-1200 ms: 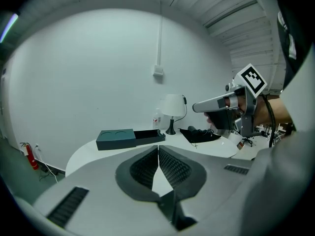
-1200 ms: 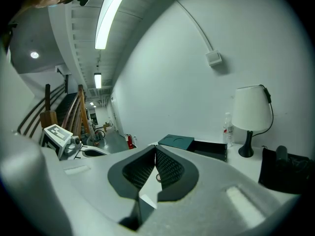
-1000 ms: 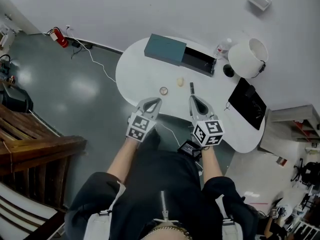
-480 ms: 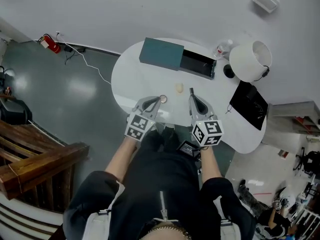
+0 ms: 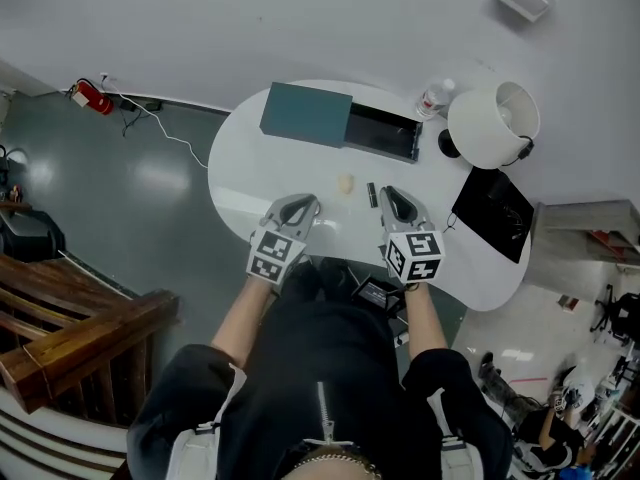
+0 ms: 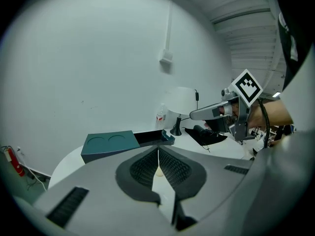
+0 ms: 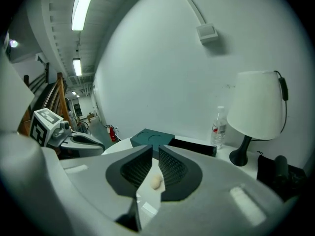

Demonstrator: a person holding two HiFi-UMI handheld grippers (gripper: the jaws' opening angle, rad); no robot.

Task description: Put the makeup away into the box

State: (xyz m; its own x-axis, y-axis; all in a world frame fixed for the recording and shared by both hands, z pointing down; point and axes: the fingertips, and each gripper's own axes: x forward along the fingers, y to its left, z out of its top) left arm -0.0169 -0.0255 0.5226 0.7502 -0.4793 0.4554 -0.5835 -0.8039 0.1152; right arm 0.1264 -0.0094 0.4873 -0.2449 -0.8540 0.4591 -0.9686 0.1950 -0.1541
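A teal box lid (image 5: pixel 305 115) lies at the back of the white table (image 5: pixel 240 168), with the open black box (image 5: pixel 383 133) beside it on the right. In front of them lie a beige sponge (image 5: pixel 345 183) and a short black tube (image 5: pixel 371 194). My left gripper (image 5: pixel 303 205) hovers left of the sponge, jaws shut and empty (image 6: pixel 158 150). My right gripper (image 5: pixel 392 197) is just right of the tube. Its jaws are opening by a narrow gap (image 7: pixel 155 149) and hold nothing. The sponge (image 7: pixel 156 182) shows on the table beyond that gap.
A white lamp (image 5: pixel 493 118) and a water bottle (image 5: pixel 430 98) stand at the back right. A black pouch (image 5: pixel 495 208) lies on the table's right part. Floor, a red extinguisher (image 5: pixel 85 96) and wooden stairs (image 5: pixel 70 338) are to the left.
Both grippers have moved forward over the table toward the sponge and the tube. The small round compact seen earlier by the left gripper no longer shows.
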